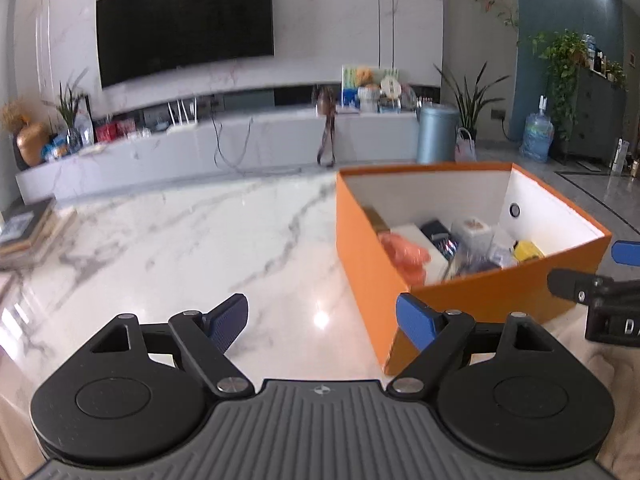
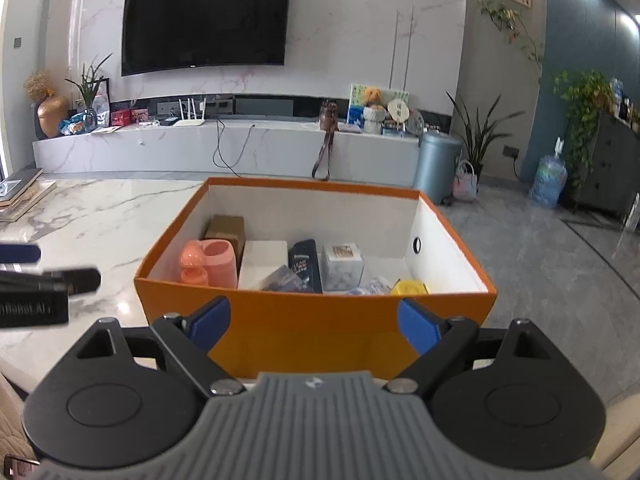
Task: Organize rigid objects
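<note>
An orange box (image 2: 312,328) with white inner walls stands on the marble table (image 1: 180,240). Inside it lie a pink cup (image 2: 210,262), a brown carton (image 2: 226,230), a white box (image 2: 264,262), a dark packet (image 2: 306,264), a small patterned cube (image 2: 343,266) and a yellow item (image 2: 410,288). My right gripper (image 2: 314,326) is open just in front of the box's near wall, nothing between its blue pads. My left gripper (image 1: 322,320) is open over bare marble, left of the orange box (image 1: 372,264). The right gripper's fingers (image 1: 576,280) show at the left wrist view's right edge.
A stack of books (image 1: 24,232) lies at the table's far left edge. Beyond the table stand a low TV bench (image 2: 224,148) with clutter, a blue bin (image 2: 436,168), potted plants (image 2: 480,136) and a water jug (image 2: 548,180). A beige cushion (image 1: 600,360) lies at lower right.
</note>
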Tool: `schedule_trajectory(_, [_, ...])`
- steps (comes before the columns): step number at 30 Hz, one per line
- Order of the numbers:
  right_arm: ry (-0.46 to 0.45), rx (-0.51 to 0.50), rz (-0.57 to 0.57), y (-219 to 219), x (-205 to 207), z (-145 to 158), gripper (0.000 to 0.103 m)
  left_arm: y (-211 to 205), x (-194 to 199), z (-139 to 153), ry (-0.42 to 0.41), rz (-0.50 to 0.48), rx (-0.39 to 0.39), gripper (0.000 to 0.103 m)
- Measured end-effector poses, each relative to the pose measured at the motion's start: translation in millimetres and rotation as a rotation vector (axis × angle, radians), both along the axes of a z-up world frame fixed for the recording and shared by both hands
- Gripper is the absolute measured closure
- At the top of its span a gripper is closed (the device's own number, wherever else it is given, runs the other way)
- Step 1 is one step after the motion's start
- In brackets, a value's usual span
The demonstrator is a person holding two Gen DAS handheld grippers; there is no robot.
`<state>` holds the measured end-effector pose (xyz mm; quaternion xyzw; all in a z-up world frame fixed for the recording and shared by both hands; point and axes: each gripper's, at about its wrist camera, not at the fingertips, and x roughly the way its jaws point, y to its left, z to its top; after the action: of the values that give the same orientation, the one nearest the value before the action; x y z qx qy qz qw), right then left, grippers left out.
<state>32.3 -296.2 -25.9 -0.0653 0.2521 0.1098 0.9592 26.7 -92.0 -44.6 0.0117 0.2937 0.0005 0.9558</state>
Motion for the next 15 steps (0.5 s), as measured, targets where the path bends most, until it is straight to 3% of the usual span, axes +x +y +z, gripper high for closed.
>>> schedule_trajectory(15, [0.004,0.003,-0.003,0.7,0.8,-3.7,0.014,-1.2,-3.8,-5.8,0.004,0.018,0.029,0.005])
